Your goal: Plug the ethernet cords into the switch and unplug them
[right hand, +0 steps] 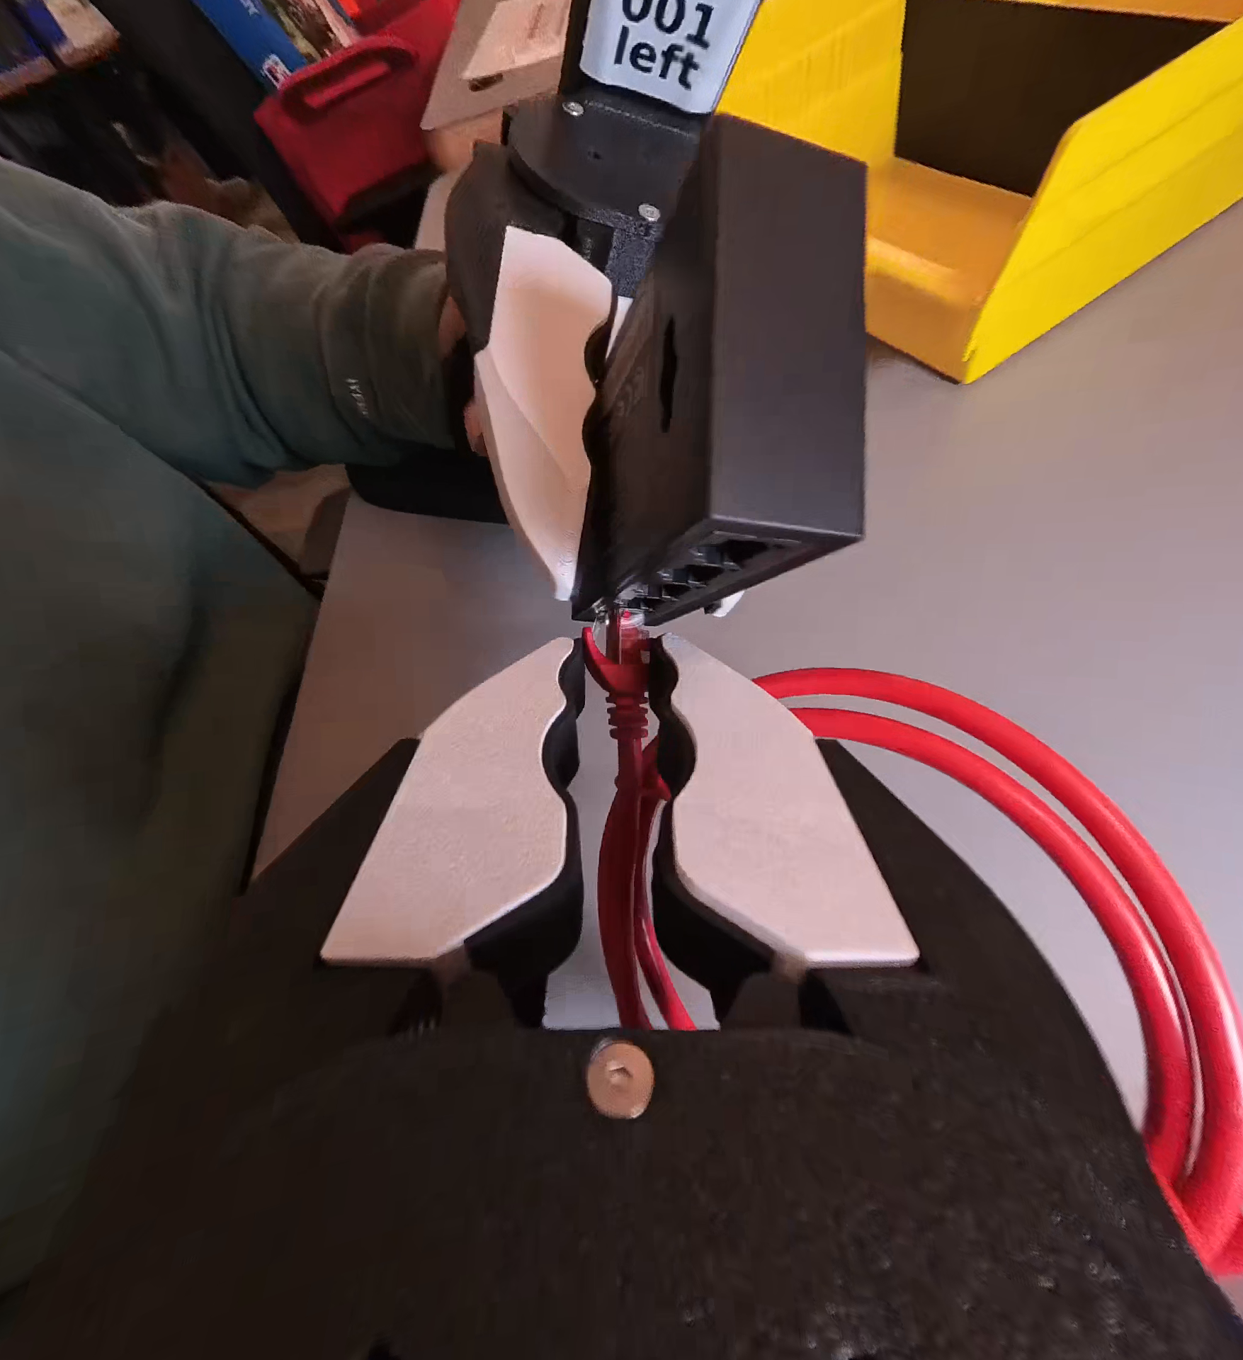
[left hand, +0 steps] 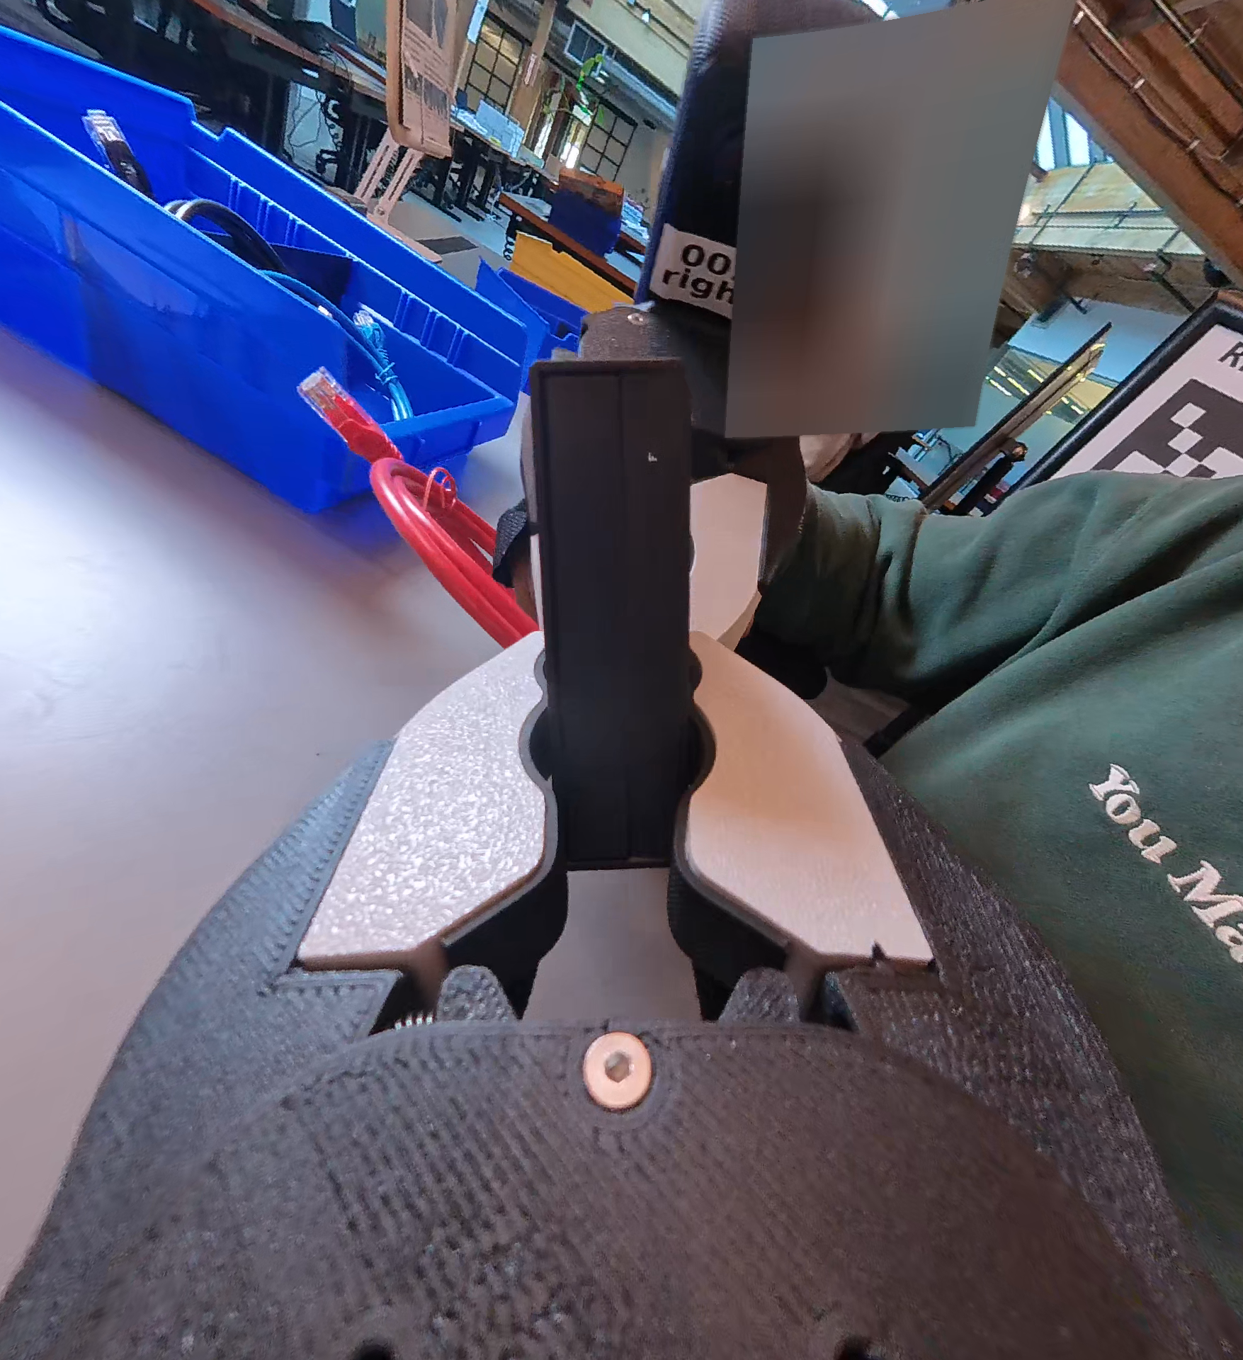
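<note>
**A:** Where's the switch (right hand: 736, 353) right now?

**B:** Off the table, clamped in the left gripper (left hand: 614, 647), a black box lifted above the grey table (left hand: 125, 662). In the right wrist view its row of ports faces down and toward the other gripper.

**A:** And the cord?

**B:** The right gripper (right hand: 622, 662) is clenched on the red cord (right hand: 625, 706) just behind its plug. The clear plug tip sits right at the mouth of the end port, at the corner of the switch nearest the person's green sleeve (right hand: 199, 353). Whether it has gone in at all, I can't tell from here.

**A:** So how should the push go?

**B:** I'd judge this is the seating stroke. Keep the plug square to the port and push straight along the cord's line, with the left gripper bracing the switch against it. The grip is on the soft boot, so a skewed push could bend the plug instead of seating it.

**A:** Anything that might tug?

**B:** The rest of the red cord loops in a tied coil off to the right of the gripper, hanging slack, so probably not.

**A:** Other cords?

**B:** A blue cord (left hand: 383, 353) and a black one (left hand: 235, 228) lie in the blue bin (left hand: 162, 368) toward the table's far edge. A yellow bin (right hand: 1045, 243) stands beyond the switch.
</note>
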### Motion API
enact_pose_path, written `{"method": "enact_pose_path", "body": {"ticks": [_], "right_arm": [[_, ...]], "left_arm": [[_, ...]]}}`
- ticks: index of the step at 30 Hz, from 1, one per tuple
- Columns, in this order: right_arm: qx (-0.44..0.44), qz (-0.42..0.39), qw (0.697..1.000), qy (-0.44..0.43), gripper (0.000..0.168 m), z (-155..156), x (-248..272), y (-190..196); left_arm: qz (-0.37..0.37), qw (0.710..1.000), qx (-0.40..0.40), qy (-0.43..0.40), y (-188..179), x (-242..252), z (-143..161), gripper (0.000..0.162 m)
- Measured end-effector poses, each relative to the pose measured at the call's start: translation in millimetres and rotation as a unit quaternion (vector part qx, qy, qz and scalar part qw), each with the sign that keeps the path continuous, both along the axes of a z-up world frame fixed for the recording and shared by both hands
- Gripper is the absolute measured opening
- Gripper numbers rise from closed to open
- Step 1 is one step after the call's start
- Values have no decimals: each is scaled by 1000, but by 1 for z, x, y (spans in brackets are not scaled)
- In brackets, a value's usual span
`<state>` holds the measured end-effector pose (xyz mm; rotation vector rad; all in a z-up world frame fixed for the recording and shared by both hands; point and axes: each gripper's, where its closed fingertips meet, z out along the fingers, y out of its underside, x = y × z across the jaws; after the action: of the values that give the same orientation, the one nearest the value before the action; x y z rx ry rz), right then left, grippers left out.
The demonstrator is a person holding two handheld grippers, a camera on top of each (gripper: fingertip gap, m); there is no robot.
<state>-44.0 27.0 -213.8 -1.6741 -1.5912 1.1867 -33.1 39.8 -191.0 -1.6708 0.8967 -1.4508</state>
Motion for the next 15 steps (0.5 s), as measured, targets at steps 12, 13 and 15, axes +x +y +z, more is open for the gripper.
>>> {"method": "enact_pose_path", "body": {"ticks": [12, 13, 15], "right_arm": [[-13, -90, 995, -39, 15, -16, 0, 9], [-24, -95, 995, -33, 15, -15, 1, 9], [-27, -113, 993, -23, 16, -12, 2, 11]], "left_arm": [[61, 989, 107, 80, 2, 8, -7, 32], [64, 989, 110, 80, 2, 8, -6, 31], [77, 985, 135, 80, 5, 8, -3, 31]]}}
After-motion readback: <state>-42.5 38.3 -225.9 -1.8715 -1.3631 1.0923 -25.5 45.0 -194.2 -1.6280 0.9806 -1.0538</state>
